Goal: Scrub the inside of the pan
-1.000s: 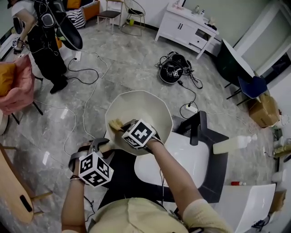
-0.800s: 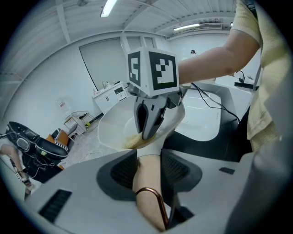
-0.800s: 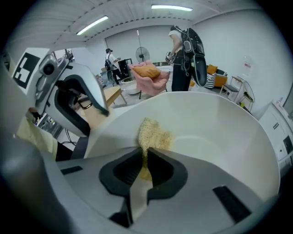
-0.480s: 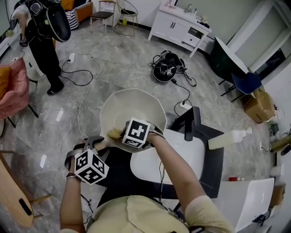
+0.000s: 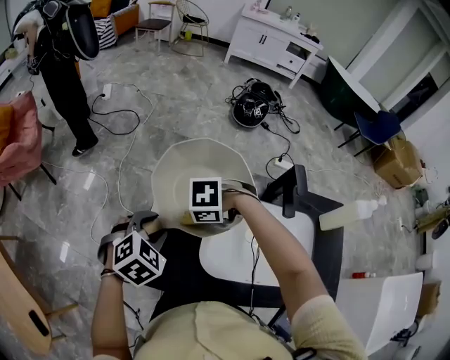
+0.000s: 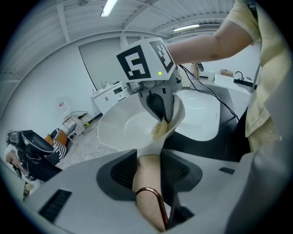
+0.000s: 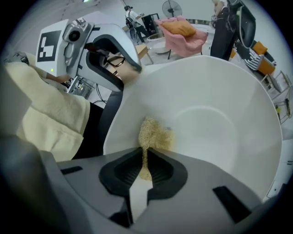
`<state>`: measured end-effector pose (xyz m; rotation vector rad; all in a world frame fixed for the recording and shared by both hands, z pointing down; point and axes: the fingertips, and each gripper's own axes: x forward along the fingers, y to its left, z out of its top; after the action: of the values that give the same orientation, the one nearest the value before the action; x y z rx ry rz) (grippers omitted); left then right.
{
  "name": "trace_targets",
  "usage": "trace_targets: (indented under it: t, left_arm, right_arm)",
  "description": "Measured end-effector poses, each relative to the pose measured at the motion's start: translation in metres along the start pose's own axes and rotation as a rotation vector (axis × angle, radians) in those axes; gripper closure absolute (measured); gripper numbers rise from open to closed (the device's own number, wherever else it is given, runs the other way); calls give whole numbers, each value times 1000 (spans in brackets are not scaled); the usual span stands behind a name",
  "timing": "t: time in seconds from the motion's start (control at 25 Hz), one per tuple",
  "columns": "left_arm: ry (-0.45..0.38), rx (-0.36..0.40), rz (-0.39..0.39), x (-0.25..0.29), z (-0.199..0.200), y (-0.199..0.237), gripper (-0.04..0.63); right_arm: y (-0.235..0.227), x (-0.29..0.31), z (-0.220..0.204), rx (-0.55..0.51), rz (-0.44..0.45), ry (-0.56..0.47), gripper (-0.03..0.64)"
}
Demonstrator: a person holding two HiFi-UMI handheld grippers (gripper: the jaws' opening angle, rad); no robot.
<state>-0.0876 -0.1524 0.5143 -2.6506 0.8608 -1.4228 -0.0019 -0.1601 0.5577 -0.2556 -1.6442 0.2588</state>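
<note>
Right gripper [image 7: 145, 161] clamped tan fibrous scrub pad [image 7: 154, 133] on white round pan's [image 7: 215, 114] near wall, bowl opening upper right; left gripper [image 6: 149, 168] held beige handle [image 6: 143, 177].

Bright, even indoor light from ceiling tube lamps [image 6: 109, 7], seen at the top of the left gripper view. The polished floor [image 5: 176, 91] shows pale reflections at the head view's left. The white pan [image 7: 206, 114] is softly shaded, without glare. Both gripper views curve strongly, darken at the corners and blur along the bottom foreground.
</note>
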Motion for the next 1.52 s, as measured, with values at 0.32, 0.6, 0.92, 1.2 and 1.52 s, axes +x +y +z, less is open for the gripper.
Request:
trace_targets:
  t: [0.32, 0.6, 0.92, 1.2, 1.52]
  left_arm:
    - [1, 1, 1, 2, -1, 0, 426]
    - [2, 0, 3, 1, -1, 0, 426]
    - [-1, -7, -1, 0, 0, 1, 426]
    - [-3, -10, 1, 1, -1, -1, 426]
    - [-5, -8, 8, 1, -2, -1, 426]
  right_arm:
    - [1, 3, -39, -11, 23, 182, 574]
    - [-9, -2, -73, -10, -18, 359, 575]
    - [-36, -13, -99, 14, -152, 507, 575]
    - [-72, -17, -118, 9, -337, 573, 575]
    - [-113, -27, -115, 16, -576, 541, 575]
